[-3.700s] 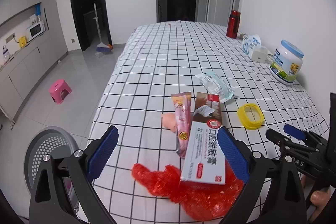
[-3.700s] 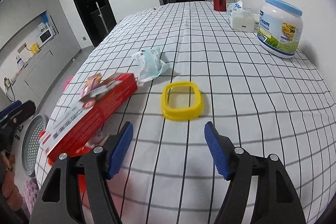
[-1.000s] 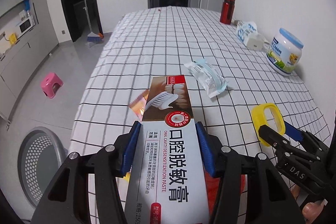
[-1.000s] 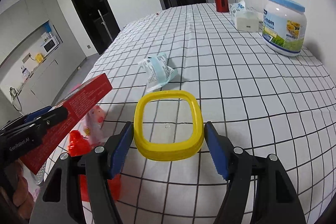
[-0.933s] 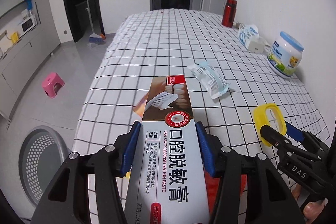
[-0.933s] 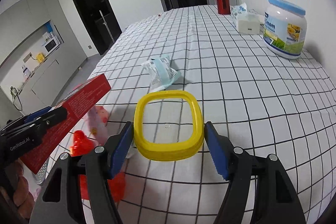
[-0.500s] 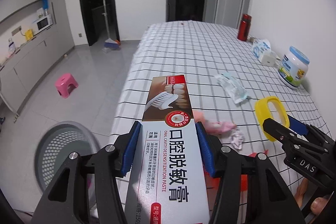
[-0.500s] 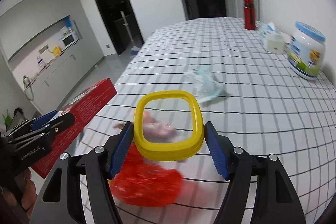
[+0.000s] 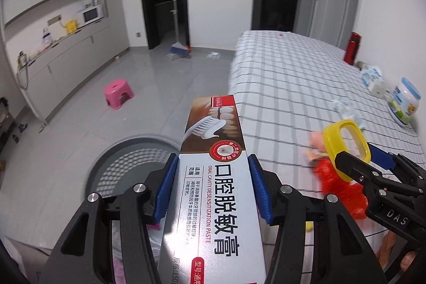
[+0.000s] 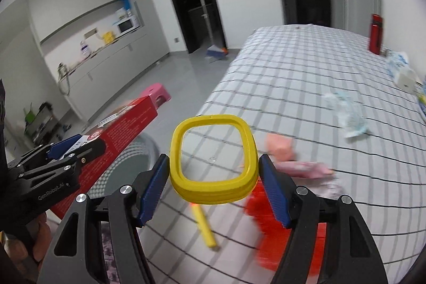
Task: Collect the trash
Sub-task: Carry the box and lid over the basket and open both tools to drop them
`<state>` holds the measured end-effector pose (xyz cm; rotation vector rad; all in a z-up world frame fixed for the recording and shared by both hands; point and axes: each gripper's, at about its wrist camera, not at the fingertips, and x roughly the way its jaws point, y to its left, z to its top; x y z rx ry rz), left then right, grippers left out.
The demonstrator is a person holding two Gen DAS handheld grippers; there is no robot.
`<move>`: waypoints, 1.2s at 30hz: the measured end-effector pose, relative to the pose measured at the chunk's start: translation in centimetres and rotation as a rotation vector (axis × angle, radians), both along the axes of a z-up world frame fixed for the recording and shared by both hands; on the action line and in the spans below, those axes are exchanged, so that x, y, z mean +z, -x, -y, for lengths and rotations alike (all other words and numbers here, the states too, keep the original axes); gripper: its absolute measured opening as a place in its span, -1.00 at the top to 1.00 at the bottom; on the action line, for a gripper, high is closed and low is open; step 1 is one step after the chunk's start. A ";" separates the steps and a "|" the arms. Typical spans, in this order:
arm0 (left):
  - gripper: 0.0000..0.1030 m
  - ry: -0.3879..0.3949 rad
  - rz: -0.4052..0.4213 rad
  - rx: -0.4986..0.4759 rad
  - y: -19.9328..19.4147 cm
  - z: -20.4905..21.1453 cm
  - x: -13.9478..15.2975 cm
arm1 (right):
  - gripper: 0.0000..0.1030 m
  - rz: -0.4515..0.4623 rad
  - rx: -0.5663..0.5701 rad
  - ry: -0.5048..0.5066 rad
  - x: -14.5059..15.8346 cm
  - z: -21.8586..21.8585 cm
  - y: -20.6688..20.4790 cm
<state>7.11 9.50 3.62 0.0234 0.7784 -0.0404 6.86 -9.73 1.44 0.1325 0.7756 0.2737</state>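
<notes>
My left gripper (image 9: 211,186) is shut on a long toothpaste box (image 9: 213,164), whose far end reaches out over the grey mesh waste basket (image 9: 119,164) on the floor. My right gripper (image 10: 213,177) is shut on a yellow square lid ring (image 10: 213,189), held above the table's near left corner. From the right wrist view the toothpaste box (image 10: 119,129) and the left gripper (image 10: 57,155) show at the left, over the basket (image 10: 127,167). The left wrist view shows the yellow ring (image 9: 346,148) in the right gripper (image 9: 366,155) at the right.
On the checked tablecloth (image 10: 319,76) lie red bubble wrap (image 10: 266,230), a yellow stick (image 10: 205,228), pink wrappers (image 10: 300,167), a mask packet (image 10: 348,113), a red bottle (image 10: 375,33) and a jar (image 9: 404,104). A pink stool (image 9: 118,93) and a broom (image 9: 177,47) stand on the floor.
Both grippers swung left from over the table towards its left edge, keeping hold of the box and the ring. The basket now lies right under the box's far end.
</notes>
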 end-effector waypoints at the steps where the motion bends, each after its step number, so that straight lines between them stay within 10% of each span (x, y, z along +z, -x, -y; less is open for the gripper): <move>1: 0.00 0.001 -0.006 0.015 0.0 -0.9 -0.4 | -0.29 -0.007 0.019 0.003 -0.3 -1.0 -0.2; 15: 0.00 0.007 -0.088 0.146 0.2 -9.8 -5.1 | -0.29 -0.106 0.224 0.053 -4.8 -13.3 -3.1; 36: 0.00 0.097 -0.218 0.221 -0.8 -16.2 -11.4 | -0.29 -0.210 0.319 0.125 -9.8 -20.8 -6.4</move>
